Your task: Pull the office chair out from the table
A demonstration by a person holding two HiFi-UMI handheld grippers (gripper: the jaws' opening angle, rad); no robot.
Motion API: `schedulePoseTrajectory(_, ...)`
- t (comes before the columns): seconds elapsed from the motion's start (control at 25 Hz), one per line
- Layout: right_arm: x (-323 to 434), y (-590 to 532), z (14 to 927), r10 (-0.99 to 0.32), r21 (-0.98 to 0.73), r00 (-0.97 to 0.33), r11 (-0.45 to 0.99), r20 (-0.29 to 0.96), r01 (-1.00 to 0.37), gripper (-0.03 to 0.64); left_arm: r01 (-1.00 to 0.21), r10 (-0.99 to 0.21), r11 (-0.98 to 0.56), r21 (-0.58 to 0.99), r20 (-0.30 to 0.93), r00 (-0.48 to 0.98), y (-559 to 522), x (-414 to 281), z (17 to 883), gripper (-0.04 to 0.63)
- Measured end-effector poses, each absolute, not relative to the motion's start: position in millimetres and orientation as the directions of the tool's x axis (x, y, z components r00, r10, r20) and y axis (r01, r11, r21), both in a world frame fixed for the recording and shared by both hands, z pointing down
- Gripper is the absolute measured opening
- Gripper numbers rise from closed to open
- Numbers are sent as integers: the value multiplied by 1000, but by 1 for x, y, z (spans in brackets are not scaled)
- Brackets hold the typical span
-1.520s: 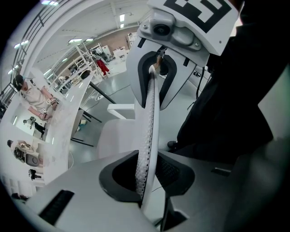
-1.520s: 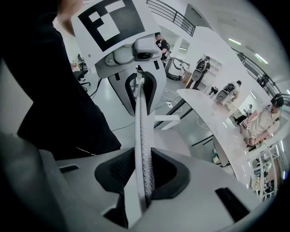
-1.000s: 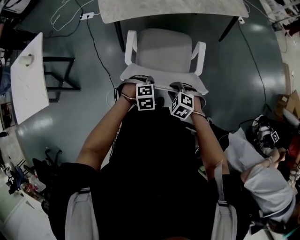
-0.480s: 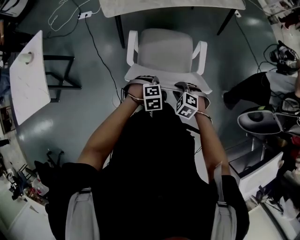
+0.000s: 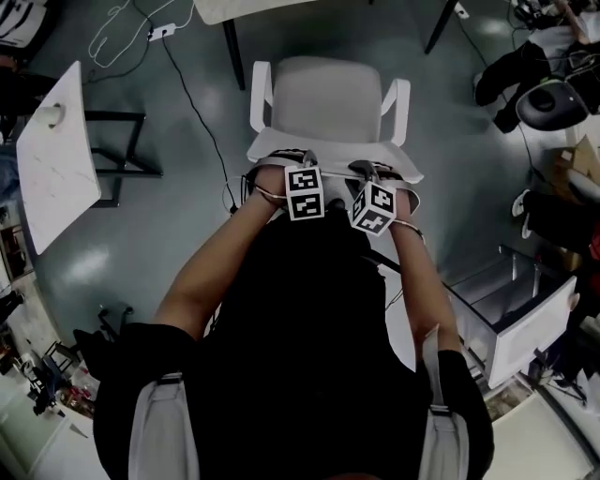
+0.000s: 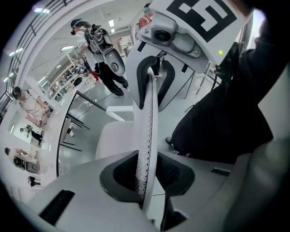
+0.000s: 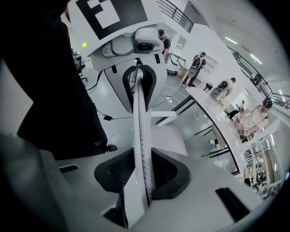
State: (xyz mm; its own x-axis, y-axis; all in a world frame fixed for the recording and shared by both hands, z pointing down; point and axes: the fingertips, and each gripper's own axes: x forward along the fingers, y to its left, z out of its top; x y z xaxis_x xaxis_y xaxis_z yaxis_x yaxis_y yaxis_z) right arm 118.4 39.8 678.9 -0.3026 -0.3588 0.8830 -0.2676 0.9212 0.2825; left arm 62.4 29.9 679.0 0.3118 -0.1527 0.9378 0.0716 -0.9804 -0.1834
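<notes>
White worktop (image 5: 246,7) at the top. Just below, apart from it, white office chair (image 5: 328,98). Clamped on the thin top edge of its back, side by side: left hand-held gripper (image 6: 146,168), right hand-held gripper (image 7: 143,174).

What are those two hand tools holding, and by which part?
The left gripper and right gripper both clamp the office chair, side by side on the top edge of its backrest.

White office chair (image 5: 328,98), white perforated backrest (image 6: 148,122), grey-green floor (image 5: 187,244), black shirt (image 5: 300,319), white table (image 5: 244,9)
</notes>
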Motion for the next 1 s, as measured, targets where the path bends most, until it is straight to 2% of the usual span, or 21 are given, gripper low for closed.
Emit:
schedulePoseTrajectory(0.36,116,86,679,-339,262,-324,929,883,-260,106,83,-124,-984,-155,947,298,75,60,680,97)
schedulePoseTrajectory(1.0,109,149,679,-351,275,-336,928,874,-253,104,60,-148,-983,-172,947,284,137,53,680,98)
